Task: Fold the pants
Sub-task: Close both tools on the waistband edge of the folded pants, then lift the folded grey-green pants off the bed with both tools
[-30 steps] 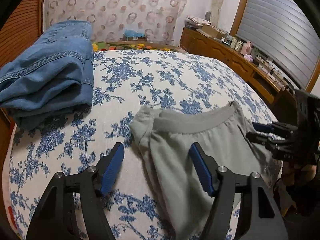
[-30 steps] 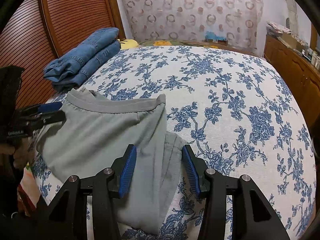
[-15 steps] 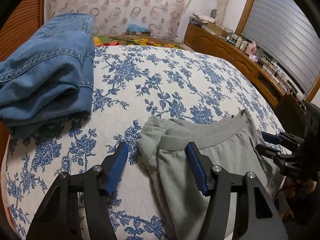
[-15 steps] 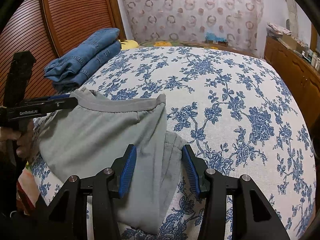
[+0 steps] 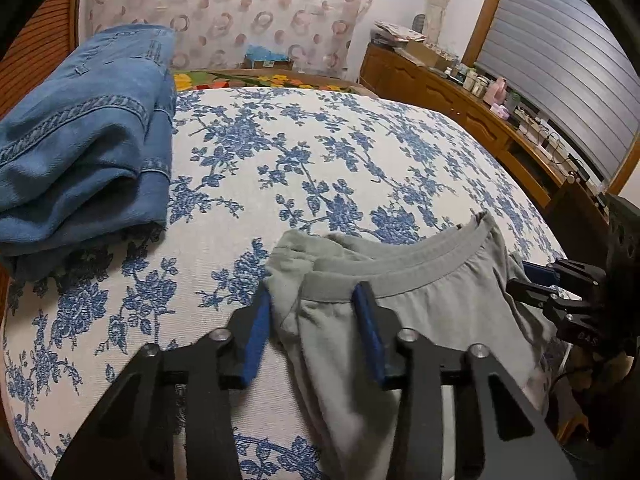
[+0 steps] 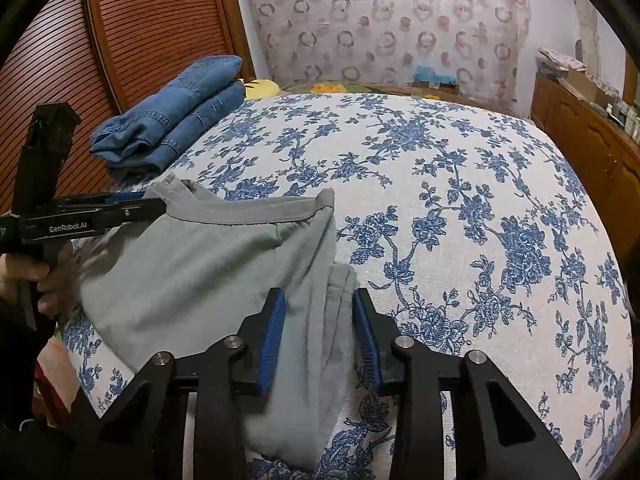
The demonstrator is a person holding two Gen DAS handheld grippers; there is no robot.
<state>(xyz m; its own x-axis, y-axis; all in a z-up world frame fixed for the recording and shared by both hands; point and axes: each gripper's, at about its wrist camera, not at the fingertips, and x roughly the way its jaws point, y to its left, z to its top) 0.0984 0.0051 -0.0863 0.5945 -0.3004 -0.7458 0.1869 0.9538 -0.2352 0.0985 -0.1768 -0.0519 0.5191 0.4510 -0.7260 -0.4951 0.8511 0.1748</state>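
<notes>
Pants (image 5: pixel 420 320), grey and soft, are lying on the near part of the bed (image 5: pixel 320 160), on its blue-flowered cover, with a folded pile of jeans (image 5: pixel 80 152) sitting well apart near the bed's far left corner. The left gripper (image 5: pixel 316 328) is closing its blue-padded fingers (image 5: pixel 256 332) around the bunched left end of the waistband (image 6: pixel 240 212); cloth is sitting between them, but the pads are not yet pressing it. The right gripper (image 6: pixel 318 332) is closing likewise, its fingers (image 6: pixel 272 332) straddling a folded ridge of trouser leg that is not yet pinched.

To do this step well, both grippers are probably wanting to catch every layer at once, the left taking the full waistband thickness and the right gathering the doubled edge, so that no under-layer is dragging behind when the cloth is lifted. Closing squarely on the fabric and not on the bed cover is mattering too, since the cover lies directly beneath.

The waistband is running across the bed from left to right and facing the far wall, while the legs are trailing back toward the person and over the near edge, so the long axis is running from the headboard side toward the holder.
</notes>
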